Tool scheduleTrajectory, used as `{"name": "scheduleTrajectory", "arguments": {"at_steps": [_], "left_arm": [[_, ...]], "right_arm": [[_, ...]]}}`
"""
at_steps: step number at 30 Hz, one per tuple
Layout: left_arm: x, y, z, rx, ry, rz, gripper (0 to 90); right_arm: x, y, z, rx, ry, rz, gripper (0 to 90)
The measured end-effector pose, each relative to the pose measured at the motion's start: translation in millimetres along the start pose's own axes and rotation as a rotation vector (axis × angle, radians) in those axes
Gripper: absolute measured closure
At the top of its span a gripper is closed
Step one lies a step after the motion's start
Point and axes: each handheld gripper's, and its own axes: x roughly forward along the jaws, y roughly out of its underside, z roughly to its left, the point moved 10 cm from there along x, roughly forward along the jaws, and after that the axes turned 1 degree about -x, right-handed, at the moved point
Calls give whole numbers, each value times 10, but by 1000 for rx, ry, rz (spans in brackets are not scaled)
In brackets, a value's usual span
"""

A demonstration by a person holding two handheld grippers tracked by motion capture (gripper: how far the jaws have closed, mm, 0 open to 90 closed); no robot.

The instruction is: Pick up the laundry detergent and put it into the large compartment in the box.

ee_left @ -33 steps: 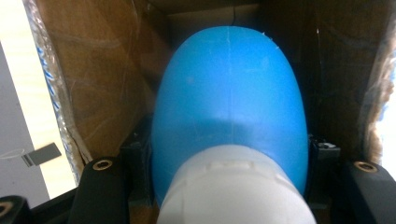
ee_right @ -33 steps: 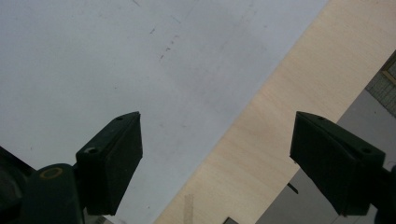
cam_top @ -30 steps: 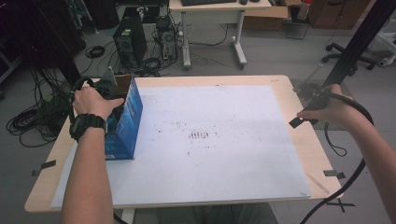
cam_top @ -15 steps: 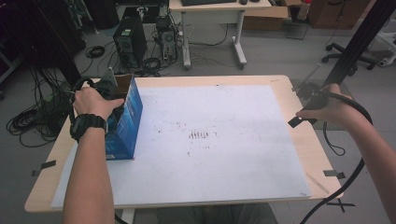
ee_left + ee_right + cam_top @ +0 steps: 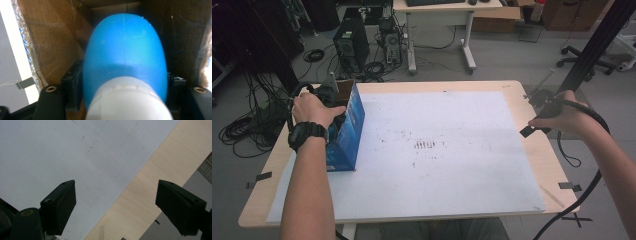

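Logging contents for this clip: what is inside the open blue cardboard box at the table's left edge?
Inside the blue cardboard box is a blue rounded plastic bottle with a white cap, sitting between the left gripper jaws, which have just been opening. The bottle covers the box's bottom, so anything beneath is hidden.

A white sheet (image 5: 452, 150) covers the wooden table (image 5: 542, 150) — computer towers (image 5: 349, 45) behind.

Light wooden table with rounded corners (image 5: 537, 165), large white sheet (image 5: 452, 170) covering most of its top, smudged dark marks near centre, open blue cardboard box (image 5: 349, 130) standing at left edge, black tape strips (image 5: 570, 186) at near-right edge
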Motion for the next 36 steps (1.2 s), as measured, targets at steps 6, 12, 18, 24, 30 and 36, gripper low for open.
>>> {"name": "scheduleTrajectory", "arguments": {"at_steps": [6, 12, 18, 24, 30, 36], "left_arm": [[0, 16, 9, -8, -10, 5, 293], [-21, 33, 17, -16, -14, 7, 272], [-63, 39, 28, -17, -25, 9, 263], [-113, 37, 26, -15, -26, 3, 256], [-162, 42, 41, -23, -27, -2, 226], [-199, 48, 35, -15, -30, -3, 223]], "right_arm": [[4, 7, -1, 1, -1, -1, 172], [9, 21, -5, 1, -3, -1, 172], [9, 23, -5, 2, -5, -3, 172], [22, 33, -4, 2, -8, -4, 172], [25, 42, -10, 3, -7, -3, 172], [23, 39, -3, 1, -8, -4, 172]]}}
